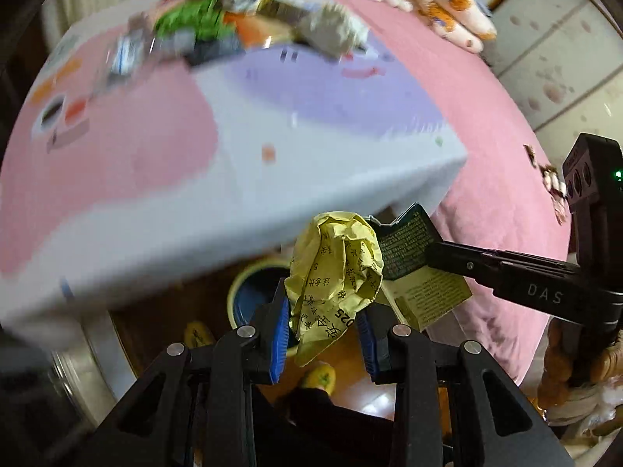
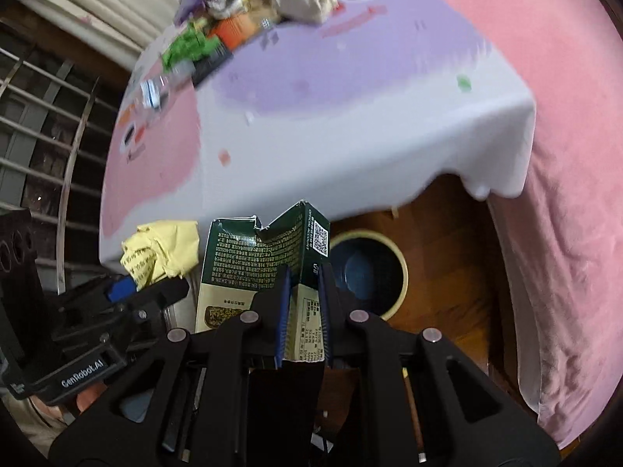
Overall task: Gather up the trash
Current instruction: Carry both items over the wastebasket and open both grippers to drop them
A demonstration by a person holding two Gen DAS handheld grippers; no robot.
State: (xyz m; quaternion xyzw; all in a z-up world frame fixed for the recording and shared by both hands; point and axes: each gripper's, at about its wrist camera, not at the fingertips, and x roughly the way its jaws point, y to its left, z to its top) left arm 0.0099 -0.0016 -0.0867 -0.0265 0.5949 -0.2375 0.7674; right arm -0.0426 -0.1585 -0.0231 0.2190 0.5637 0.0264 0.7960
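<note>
Above the cream-rimmed blue bin (image 2: 368, 268), off the table edge: left gripper (image 1: 325, 321) pinching a crumpled yellow printed paper wad (image 1: 337, 272), light, springy. Right gripper (image 2: 303, 311), nearly closed, clamps a flattened green-and-cream carton (image 2: 249, 268); likely stiff, slick, best gripped on its folded edge.

Left gripper (image 1: 325, 317): matte black frame of angular arms with triangular cut-outs, four round silver pivot pins across the top, blue ribbed pads (image 1: 280, 334) lining the inner faces of both fingers; seen from the right wrist camera, its side carries white "GenRobot.AI" lettering and small screws. Right gripper (image 2: 303, 311): same black linkage, silver pins, blue pads; from the left wrist camera its body shows grey "DAS" lettering and a boxy black mount with round holes and a green light. Below, yellow slippers (image 1: 319, 377) and dark trouser legs.
</note>
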